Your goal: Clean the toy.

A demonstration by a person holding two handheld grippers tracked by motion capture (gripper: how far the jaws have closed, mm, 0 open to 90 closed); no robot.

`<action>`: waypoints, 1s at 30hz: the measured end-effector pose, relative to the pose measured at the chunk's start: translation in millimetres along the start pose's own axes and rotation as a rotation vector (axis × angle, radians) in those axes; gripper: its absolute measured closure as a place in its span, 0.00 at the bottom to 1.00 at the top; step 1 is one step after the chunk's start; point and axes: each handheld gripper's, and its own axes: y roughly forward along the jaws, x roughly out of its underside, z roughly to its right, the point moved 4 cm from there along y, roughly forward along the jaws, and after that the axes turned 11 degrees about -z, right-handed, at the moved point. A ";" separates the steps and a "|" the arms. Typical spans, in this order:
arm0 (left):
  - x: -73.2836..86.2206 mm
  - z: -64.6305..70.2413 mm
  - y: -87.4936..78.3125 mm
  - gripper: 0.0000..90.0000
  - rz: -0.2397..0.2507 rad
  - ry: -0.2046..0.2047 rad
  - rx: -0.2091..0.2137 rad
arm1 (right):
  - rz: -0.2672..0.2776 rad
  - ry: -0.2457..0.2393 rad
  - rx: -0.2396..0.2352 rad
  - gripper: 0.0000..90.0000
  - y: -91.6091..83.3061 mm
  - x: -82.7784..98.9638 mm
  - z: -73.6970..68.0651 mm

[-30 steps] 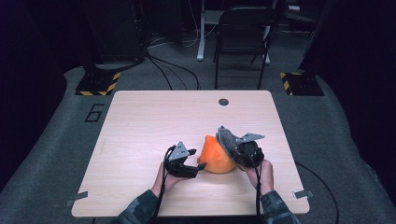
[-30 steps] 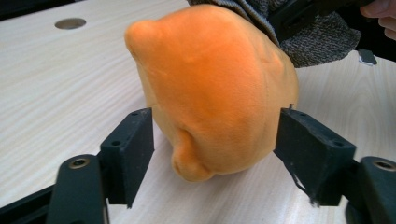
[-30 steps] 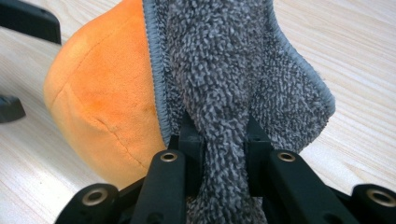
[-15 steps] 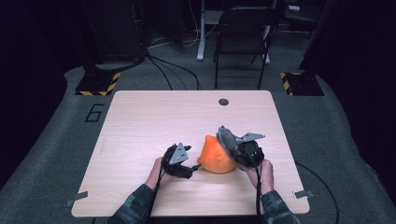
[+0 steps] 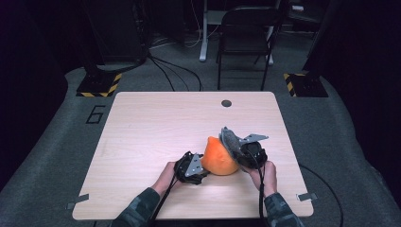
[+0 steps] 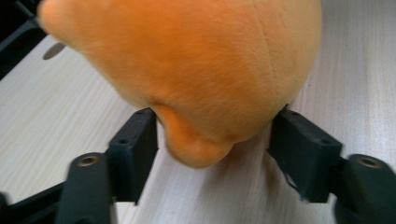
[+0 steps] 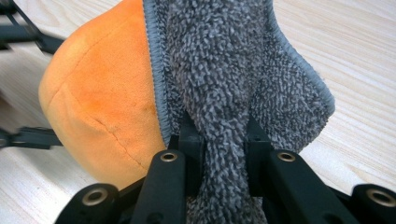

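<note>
Gripper first: your left gripper (image 5: 204, 166) sits low on the desk (image 5: 142, 132) at the near edge, its black jaws set on either side of the bottom of an orange plush toy (image 5: 219, 156). In the left gripper view the jaws have just been closing, with a small rounded nub of the orange plush toy (image 6: 196, 79) between them; the pads are at the fabric or just shy of it, and I cannot tell whether they press yet. Your right gripper (image 5: 230, 142) is just beside the toy on its other side, closed tight on a folded grey cloth (image 5: 231, 140). In the right gripper view the grey cloth (image 7: 233, 74) is pinched between the jaws and stands up like a fan, its stitched edge lying against the toy's side. The toy rests on the desk between your two hands, near the front and a little right of centre. Judging by this, the work looks like wiping the toy with the cloth: the cloth is already picked up and brought against the toy, while steadying the toy with the left gripper seems not quite finished, and the wiping itself is what remains. Farther off, a small round hole (image 5: 226, 103) marks the far side of the desk, and beyond it a dark folding chair (image 5: 246, 42) stands on the grey floor.
</note>
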 end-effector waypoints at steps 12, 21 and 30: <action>1.3 0.5 -0.9 0.81 0.044 -0.054 -0.012 | 0.061 0.043 0.038 0.84 -24.2 6.7 23.5; 0.7 -1.2 -2.4 0.86 0.079 -0.128 0.039 | -0.030 0.171 0.065 0.84 -4.6 30.4 57.4; -18.4 -8.2 -30.6 0.86 0.078 -0.300 0.176 | 0.046 0.165 0.082 0.84 -28.0 23.7 59.4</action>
